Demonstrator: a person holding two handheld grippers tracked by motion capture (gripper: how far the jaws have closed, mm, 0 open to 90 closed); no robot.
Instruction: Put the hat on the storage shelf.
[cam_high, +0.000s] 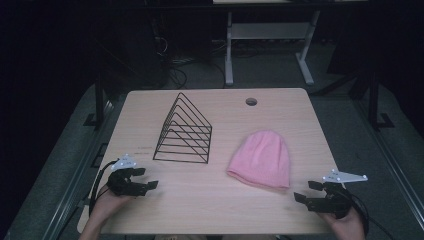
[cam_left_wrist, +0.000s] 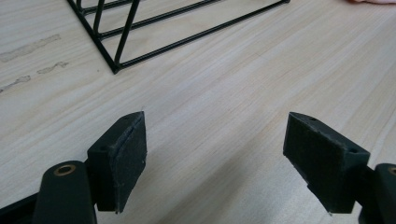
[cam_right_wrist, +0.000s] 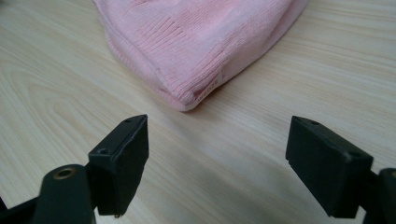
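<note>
A pink knitted beanie (cam_high: 261, 159) lies flat on the right half of the wooden table (cam_high: 210, 200). A black wire file rack (cam_high: 184, 131) stands left of centre. My left gripper (cam_high: 149, 179) rests at the table's front left, open, nothing between its jaws; in the left gripper view its gripper (cam_left_wrist: 215, 158) faces bare wood, with the rack's corner (cam_left_wrist: 115, 68) beyond. My right gripper (cam_high: 306, 191) sits at the front right, open and empty. In the right gripper view the gripper (cam_right_wrist: 217, 163) points at the beanie's ribbed corner (cam_right_wrist: 196, 70), a short way off.
A round cable hole (cam_high: 251, 102) is near the table's far edge. Behind the table stand the white legs of another desk (cam_high: 229, 50) on a dark floor. Metal rails (cam_high: 75, 170) run along both sides of the table.
</note>
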